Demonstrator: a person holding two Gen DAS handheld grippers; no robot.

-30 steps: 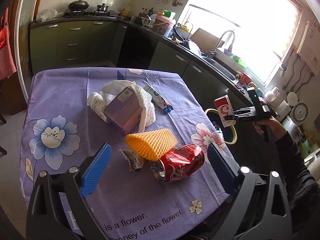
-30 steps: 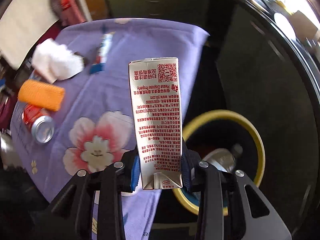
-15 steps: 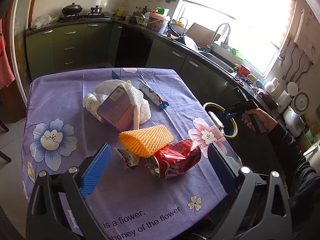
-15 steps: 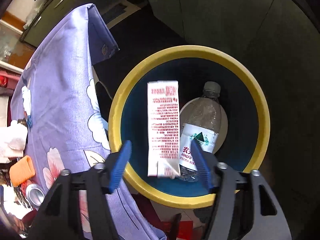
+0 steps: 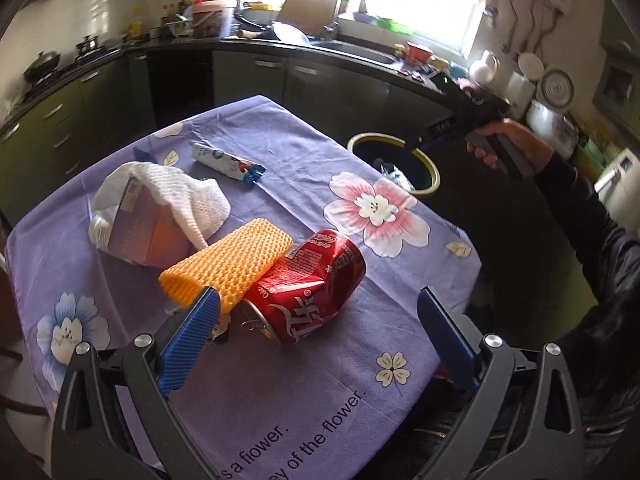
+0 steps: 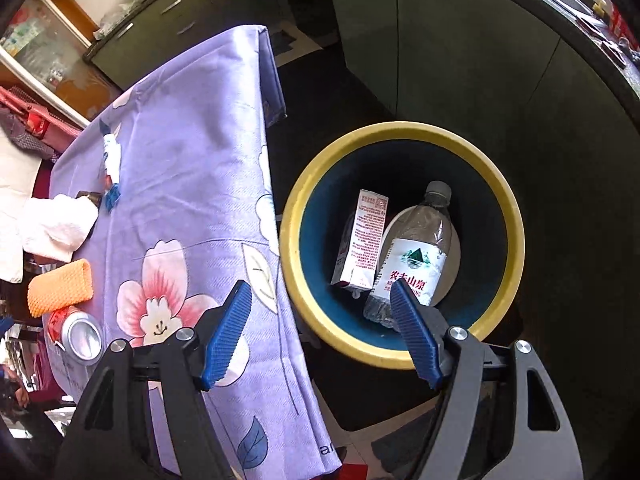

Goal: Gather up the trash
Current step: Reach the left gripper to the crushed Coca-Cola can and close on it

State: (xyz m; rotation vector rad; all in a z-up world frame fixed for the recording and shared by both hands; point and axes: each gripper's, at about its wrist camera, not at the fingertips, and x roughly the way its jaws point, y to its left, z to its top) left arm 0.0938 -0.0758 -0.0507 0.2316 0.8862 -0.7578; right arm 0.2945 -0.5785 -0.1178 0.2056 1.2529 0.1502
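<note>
A crushed red can (image 5: 312, 288) lies on the purple tablecloth, just ahead of my open left gripper (image 5: 318, 300) and between the lines of its blue pads, untouched. An orange foam sleeve (image 5: 232, 268) leans on the can. My right gripper (image 6: 320, 288) hangs open and empty over the near rim of the yellow-rimmed bin (image 6: 400, 128). In the bin lie a white and red carton (image 6: 362, 248) and a clear water bottle (image 6: 416, 256). In the left wrist view, a hand holds the right gripper (image 5: 416, 144) above the bin (image 5: 434, 176).
A white foam net (image 5: 176, 200) drapes over a purple box (image 5: 140, 228) at the table's left. A toothpaste tube (image 5: 226, 162) lies farther back. The bin stands on the floor against the table's right edge. Dark kitchen cabinets (image 5: 248, 76) run behind.
The right gripper swung over the bin, opened and let go of the carton, which dropped in beside the bottle. The left gripper rolled and came closer to the can.
</note>
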